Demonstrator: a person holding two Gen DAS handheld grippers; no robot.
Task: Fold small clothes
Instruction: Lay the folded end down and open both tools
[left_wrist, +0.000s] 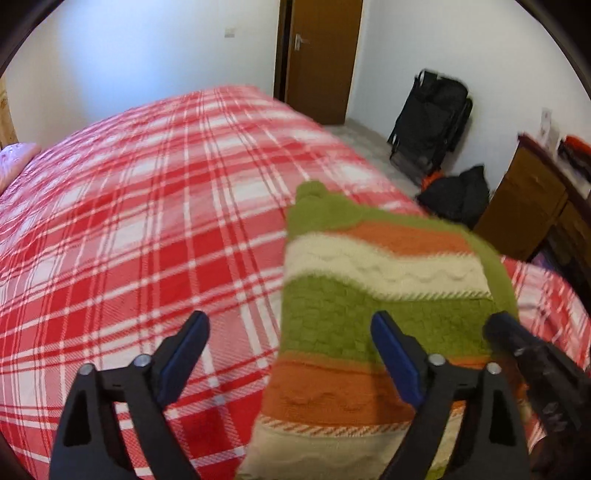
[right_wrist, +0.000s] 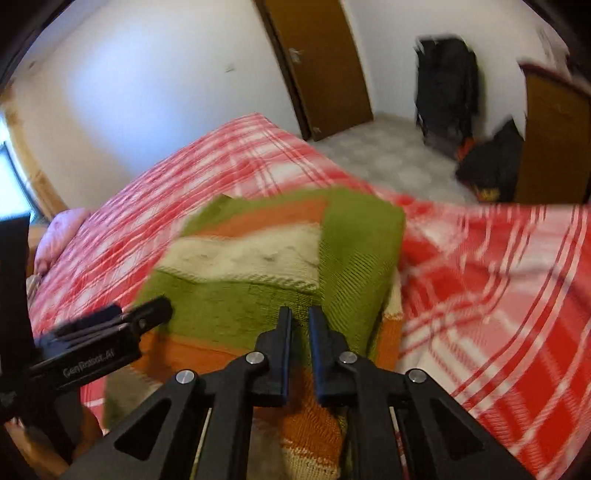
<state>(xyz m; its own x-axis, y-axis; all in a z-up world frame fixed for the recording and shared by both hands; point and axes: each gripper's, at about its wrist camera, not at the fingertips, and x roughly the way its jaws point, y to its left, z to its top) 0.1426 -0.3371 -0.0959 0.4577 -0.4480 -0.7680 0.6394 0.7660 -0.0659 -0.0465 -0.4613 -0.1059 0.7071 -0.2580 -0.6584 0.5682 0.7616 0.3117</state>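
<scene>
A knitted sweater (left_wrist: 369, 295) with green, orange and cream stripes lies on the red plaid bed cover (left_wrist: 129, 221). My left gripper (left_wrist: 291, 321) is open, its right finger over the sweater's left part and its left finger over the cover. My right gripper (right_wrist: 300, 317) has its jaws close together over a folded green part of the sweater (right_wrist: 332, 258); I cannot tell whether cloth is pinched. The right gripper also shows at the right edge of the left wrist view (left_wrist: 517, 339), and the left gripper shows at the left of the right wrist view (right_wrist: 122, 317).
The bed fills most of both views. A brown door (left_wrist: 321, 55), a black bag (left_wrist: 432, 122) on the floor and a wooden cabinet (left_wrist: 524, 206) stand beyond the bed's far right. A pink pillow (left_wrist: 14, 158) lies at the far left.
</scene>
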